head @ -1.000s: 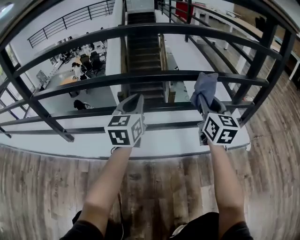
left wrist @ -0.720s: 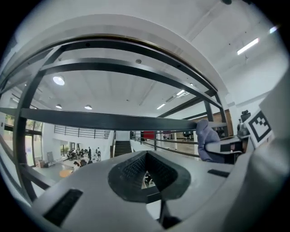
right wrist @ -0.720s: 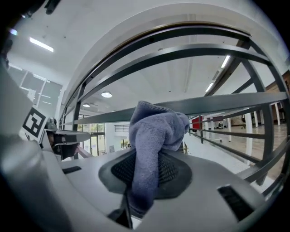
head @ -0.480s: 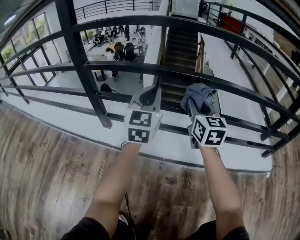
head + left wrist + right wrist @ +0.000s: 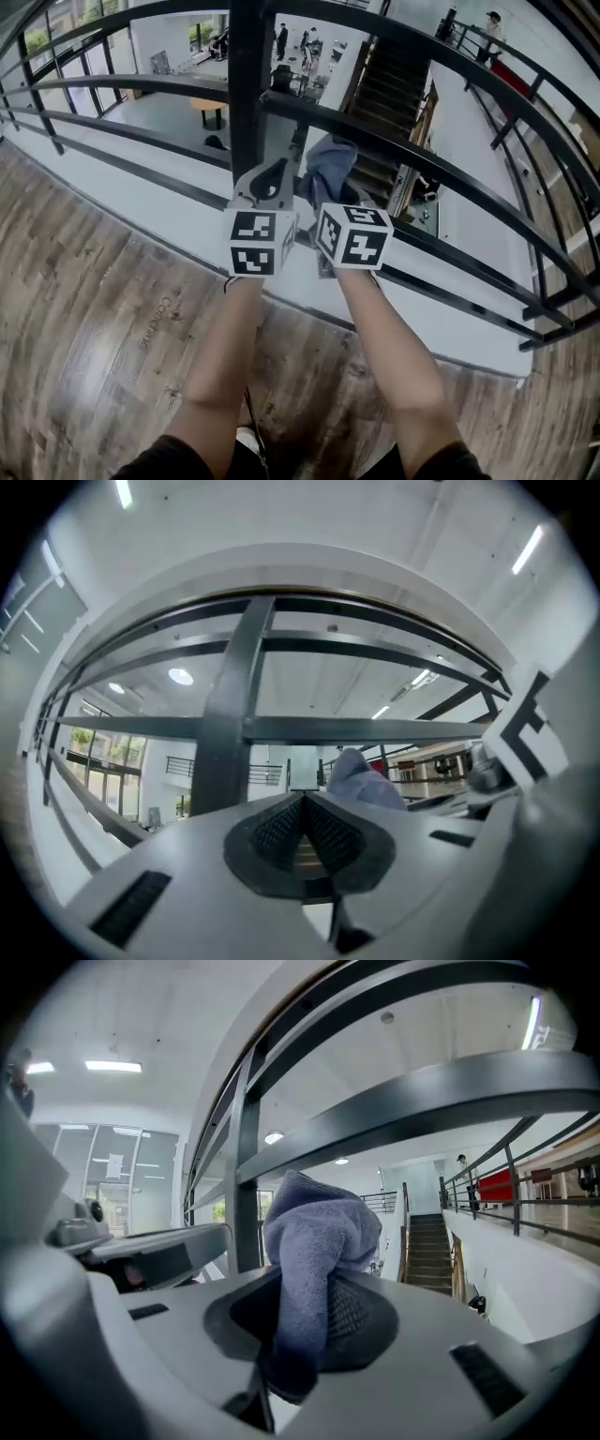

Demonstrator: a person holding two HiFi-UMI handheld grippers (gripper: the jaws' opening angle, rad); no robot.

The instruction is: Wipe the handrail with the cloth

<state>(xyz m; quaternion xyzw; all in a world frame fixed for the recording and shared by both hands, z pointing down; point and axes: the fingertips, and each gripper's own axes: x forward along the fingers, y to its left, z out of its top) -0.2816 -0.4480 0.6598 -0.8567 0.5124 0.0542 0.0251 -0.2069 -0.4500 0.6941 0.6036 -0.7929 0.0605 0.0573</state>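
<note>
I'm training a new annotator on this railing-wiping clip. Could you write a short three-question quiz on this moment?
1. Multiple choice: what do the right tongs grip?
A) a sponge
B) a blue-grey cloth
C) nothing

2. True or false: the left tongs are wide open.

3. Fill in: in the head view, the upright black ___ stands just beyond the left tongs.

Key: 1 B. 2 False: they are shut, with nothing between them. 3 post.
</note>
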